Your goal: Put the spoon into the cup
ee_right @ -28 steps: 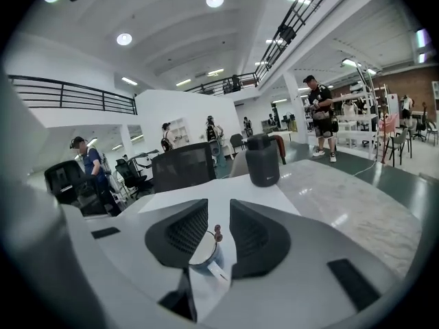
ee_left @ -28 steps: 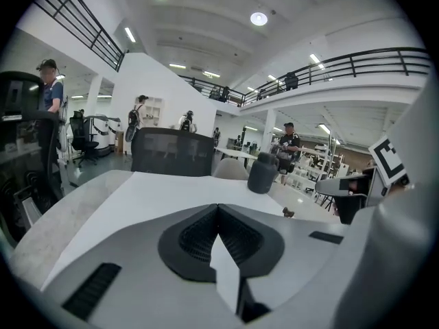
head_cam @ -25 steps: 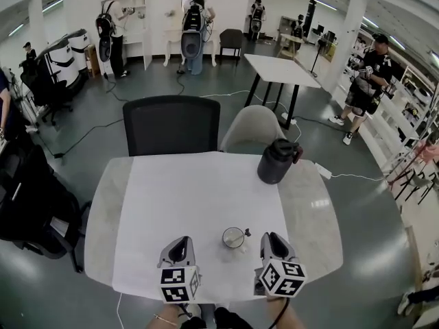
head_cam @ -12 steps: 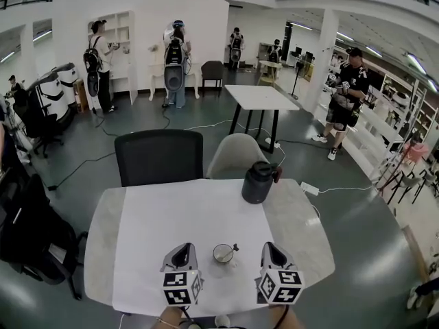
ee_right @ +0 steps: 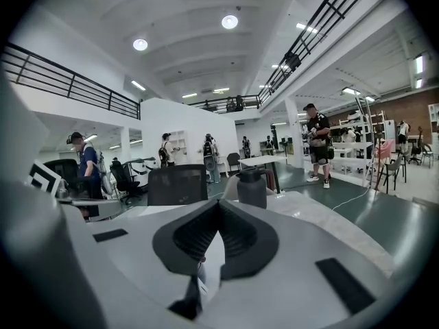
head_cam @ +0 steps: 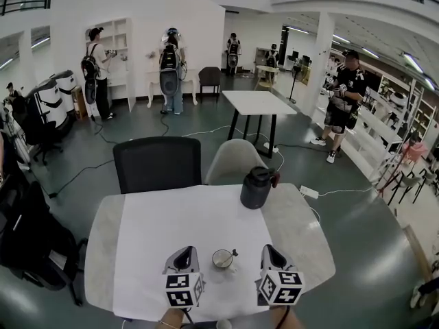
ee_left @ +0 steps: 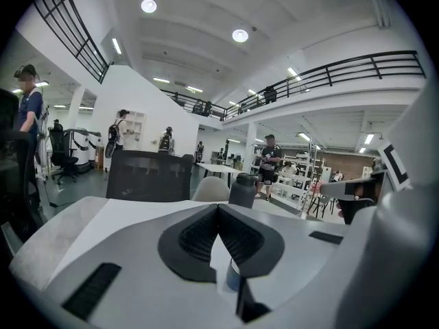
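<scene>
From where I stand, the job looks as good as finished. The cup (head_cam: 222, 258) sits on the white cloth (head_cam: 185, 218) near the front edge of the desk (head_cam: 100, 225), upright, between the two tools the person is holding. A small dark tip pokes out over its right rim, and I take that for the handle of the spoon (head_cam: 234, 253), leaning inside the cup. It is too small to make out more, and I see no spoon lying loose anywhere on the cloth.

The left gripper (ee_left: 218, 209) has its jaws clenched together with nothing caught between the dark pads. The right gripper (ee_right: 219, 204) is the same, with its jaws pressed tight on each other and holding nothing. Both hang just above the cloth, one on each side of the cup and close to it, but neither touches it. They point away from the person towards the far end of the desk.

A dark jug (head_cam: 256, 188) stands well apart at the far right of the desk, with a black chair (head_cam: 158, 164) behind it all. Neither has any part in the job.

If that tip really is the spoon, I would say nothing is left but to draw the hands back.
</scene>
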A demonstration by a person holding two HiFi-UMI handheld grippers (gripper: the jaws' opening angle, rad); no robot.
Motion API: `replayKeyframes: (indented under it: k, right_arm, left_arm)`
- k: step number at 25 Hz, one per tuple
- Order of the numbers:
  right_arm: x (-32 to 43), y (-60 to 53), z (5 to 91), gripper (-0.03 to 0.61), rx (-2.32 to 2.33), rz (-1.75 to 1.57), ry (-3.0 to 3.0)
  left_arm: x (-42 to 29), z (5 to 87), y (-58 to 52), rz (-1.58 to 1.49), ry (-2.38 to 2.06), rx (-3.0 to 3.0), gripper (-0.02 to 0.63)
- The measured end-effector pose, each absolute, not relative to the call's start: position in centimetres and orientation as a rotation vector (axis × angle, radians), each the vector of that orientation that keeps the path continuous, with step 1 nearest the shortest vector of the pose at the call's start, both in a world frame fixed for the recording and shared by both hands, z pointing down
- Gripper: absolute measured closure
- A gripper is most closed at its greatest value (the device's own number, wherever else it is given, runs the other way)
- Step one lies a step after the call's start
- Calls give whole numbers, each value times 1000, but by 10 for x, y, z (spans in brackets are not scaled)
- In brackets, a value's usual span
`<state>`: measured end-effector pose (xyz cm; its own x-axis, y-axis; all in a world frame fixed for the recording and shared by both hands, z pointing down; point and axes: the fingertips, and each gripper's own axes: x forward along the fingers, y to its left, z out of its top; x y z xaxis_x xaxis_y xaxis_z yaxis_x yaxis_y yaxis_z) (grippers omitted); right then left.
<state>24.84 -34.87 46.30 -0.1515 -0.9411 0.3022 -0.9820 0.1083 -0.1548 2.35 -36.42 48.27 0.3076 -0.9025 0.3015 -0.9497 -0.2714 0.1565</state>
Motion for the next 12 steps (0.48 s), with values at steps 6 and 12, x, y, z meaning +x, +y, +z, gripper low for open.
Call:
replayKeyframes:
  k: [6,12]
  right_arm:
    - [249,-347,469,548,1944,501,-2240]
    - [244,-346,473,548,1927,514,-2248]
  left_arm:
    - [24,486,-363,216,-1675,2266,597]
    - [22,493,-360,223,-1673,2255,597]
